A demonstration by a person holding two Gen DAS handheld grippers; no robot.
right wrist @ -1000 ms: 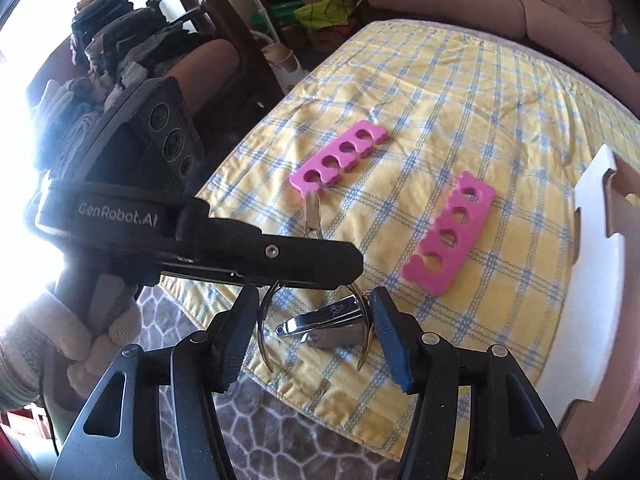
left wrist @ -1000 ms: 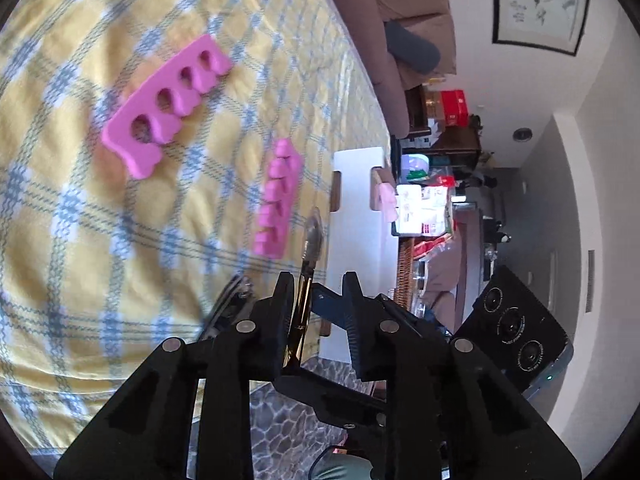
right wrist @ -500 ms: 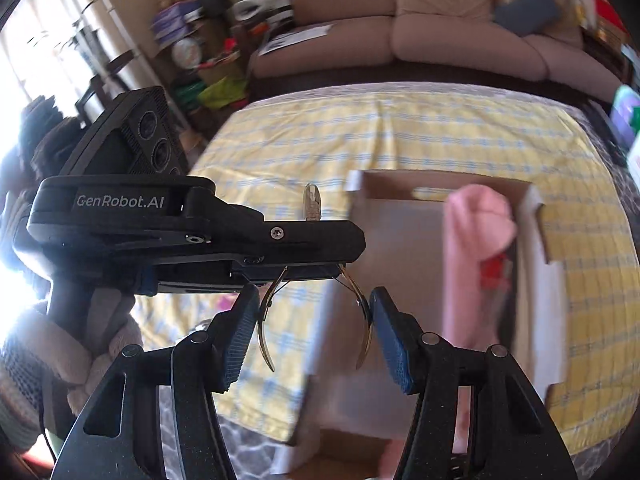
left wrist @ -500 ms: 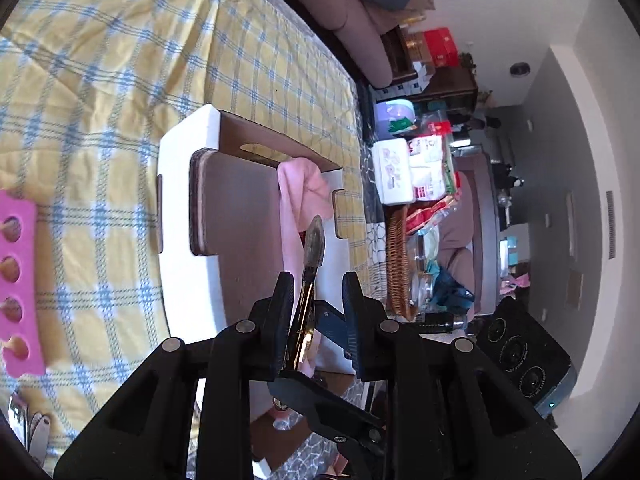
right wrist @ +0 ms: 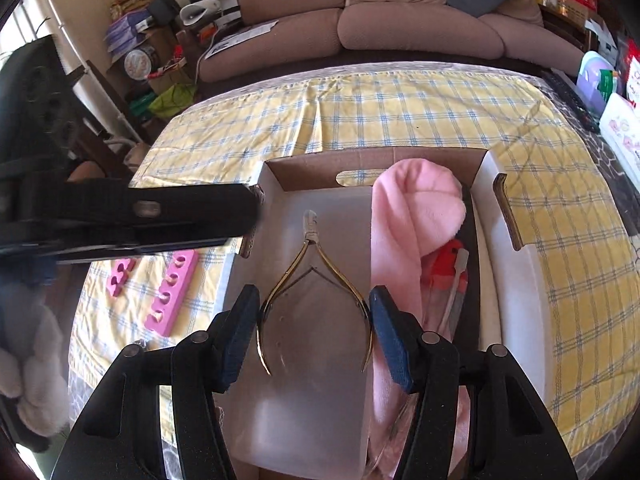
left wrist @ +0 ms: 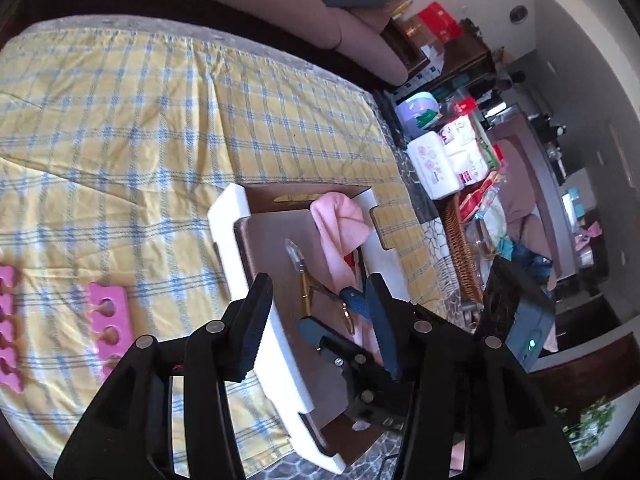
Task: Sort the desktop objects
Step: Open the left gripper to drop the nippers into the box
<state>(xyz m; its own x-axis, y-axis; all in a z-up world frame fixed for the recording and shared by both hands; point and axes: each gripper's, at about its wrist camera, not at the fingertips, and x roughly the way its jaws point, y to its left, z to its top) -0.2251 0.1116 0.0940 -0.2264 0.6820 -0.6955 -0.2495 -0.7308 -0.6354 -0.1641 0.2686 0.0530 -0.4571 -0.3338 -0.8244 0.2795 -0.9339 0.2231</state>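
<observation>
A gold cuticle nipper (right wrist: 314, 276) sits over the floor of a cardboard box (right wrist: 376, 162); its handles span the gap between my right gripper's fingers. My right gripper (right wrist: 314, 336) touches the handle ends on both sides. In the left wrist view the nipper (left wrist: 306, 280) lies in the box (left wrist: 228, 216) and my left gripper (left wrist: 320, 328) is open, hovering over the box with nothing between its fingers. Two pink toe separators (right wrist: 170, 288) lie on the checked cloth left of the box.
A pink cloth (right wrist: 412, 224) and a red packet (right wrist: 450, 264) lie in the box's right side. A brown sofa (right wrist: 400, 20) stands behind the table. Cluttered shelves and packages (left wrist: 444, 156) stand to the right. A nail clipper (right wrist: 140, 344) peeks at the cloth edge.
Both grippers moved from the cloth's toe separators over to the box. My left gripper opened and let go of the nipper, which now rests between my right gripper's fingers.
</observation>
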